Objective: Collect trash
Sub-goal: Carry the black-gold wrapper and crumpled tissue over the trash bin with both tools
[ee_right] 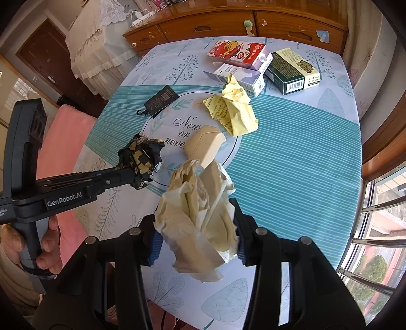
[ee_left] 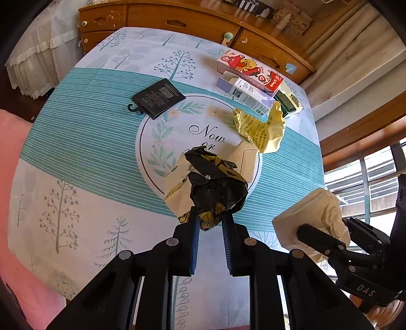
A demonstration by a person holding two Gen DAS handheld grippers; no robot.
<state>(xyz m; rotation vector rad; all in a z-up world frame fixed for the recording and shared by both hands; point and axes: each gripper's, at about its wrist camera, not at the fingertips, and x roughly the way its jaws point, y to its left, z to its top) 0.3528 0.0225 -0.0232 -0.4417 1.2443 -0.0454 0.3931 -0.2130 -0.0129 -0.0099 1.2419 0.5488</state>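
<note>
My left gripper (ee_left: 210,223) is shut on a crumpled black and gold wrapper (ee_left: 218,190), held above the table; it also shows in the right wrist view (ee_right: 140,158). My right gripper (ee_right: 195,238) is shut on a crumpled cream paper bag (ee_right: 200,220), seen at the right in the left wrist view (ee_left: 314,215). On the table lie a crumpled yellow printed paper (ee_right: 233,111), a cream box (ee_right: 205,147), a red cartoon carton (ee_right: 238,54), a white and lilac box (ee_right: 241,78), a dark green box (ee_right: 291,71) and a black packet (ee_right: 161,100).
The table wears a teal striped cloth (ee_right: 304,152) with tree prints. A wooden sideboard (ee_right: 228,22) stands behind it. A pink cushion (ee_right: 61,142) lies at the left, a window with bars (ee_right: 375,241) at the right.
</note>
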